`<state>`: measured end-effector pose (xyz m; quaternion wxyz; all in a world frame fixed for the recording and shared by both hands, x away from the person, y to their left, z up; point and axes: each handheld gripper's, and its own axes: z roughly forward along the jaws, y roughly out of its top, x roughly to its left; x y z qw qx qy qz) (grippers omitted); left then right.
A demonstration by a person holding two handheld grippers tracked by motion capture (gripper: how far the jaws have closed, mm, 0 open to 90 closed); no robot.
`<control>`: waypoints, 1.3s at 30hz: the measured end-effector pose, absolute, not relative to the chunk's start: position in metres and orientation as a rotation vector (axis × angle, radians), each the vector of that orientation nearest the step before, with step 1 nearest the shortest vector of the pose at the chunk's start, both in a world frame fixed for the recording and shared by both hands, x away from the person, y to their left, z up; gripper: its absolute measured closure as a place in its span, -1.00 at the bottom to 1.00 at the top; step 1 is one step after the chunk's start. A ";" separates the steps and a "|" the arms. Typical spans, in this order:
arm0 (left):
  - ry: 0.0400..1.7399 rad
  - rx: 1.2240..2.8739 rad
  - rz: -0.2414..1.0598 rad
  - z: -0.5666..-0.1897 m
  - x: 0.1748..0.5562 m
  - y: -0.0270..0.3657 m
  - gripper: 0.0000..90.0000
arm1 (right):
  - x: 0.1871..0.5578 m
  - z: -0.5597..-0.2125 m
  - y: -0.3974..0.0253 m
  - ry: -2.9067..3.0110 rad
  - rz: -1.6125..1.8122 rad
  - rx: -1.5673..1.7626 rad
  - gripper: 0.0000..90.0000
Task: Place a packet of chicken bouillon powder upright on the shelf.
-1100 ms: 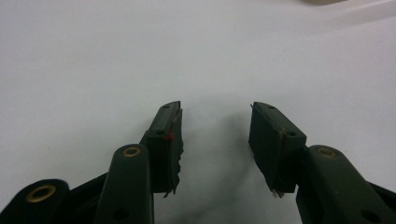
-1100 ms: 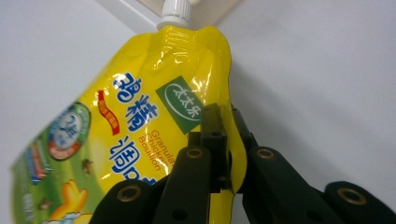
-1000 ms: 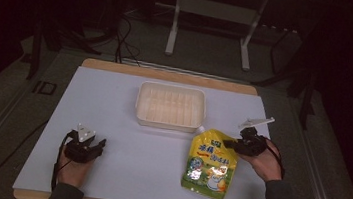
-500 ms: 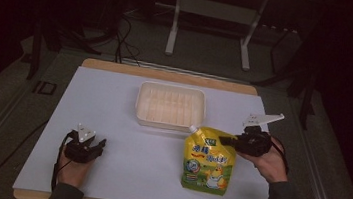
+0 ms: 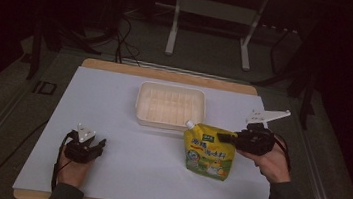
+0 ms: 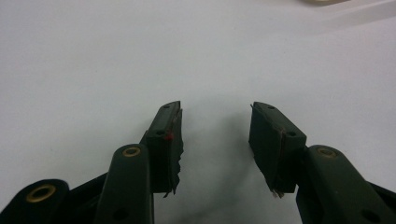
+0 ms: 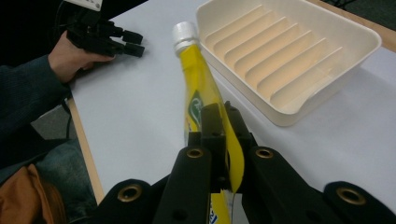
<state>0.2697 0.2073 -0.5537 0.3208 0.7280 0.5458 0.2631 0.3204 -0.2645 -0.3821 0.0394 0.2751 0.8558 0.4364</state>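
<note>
A yellow spouted pouch with a white cap sits on the white table just in front of the cream ribbed tray. My right gripper is shut on its upper right edge. In the right gripper view the pouch runs edge-on from my right gripper, and its cap points past the tray. My left gripper rests at the near left of the table. It is open, and my left gripper has only bare table between its jaws.
The tray holds nothing and lies at the far centre of the table. Beyond the table are a dark floor, cables and a metal stand. The person's left hand and sleeve lie at the table's near edge.
The right gripper has tipped the pouch up a little, and its spout has swung slightly left toward the tray. The left gripper has stayed still.
</note>
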 end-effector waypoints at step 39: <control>1.436 1.902 0.693 -0.553 0.269 0.208 0.21 | 0.334 -0.375 -0.233 2.574 1.558 1.024 1.00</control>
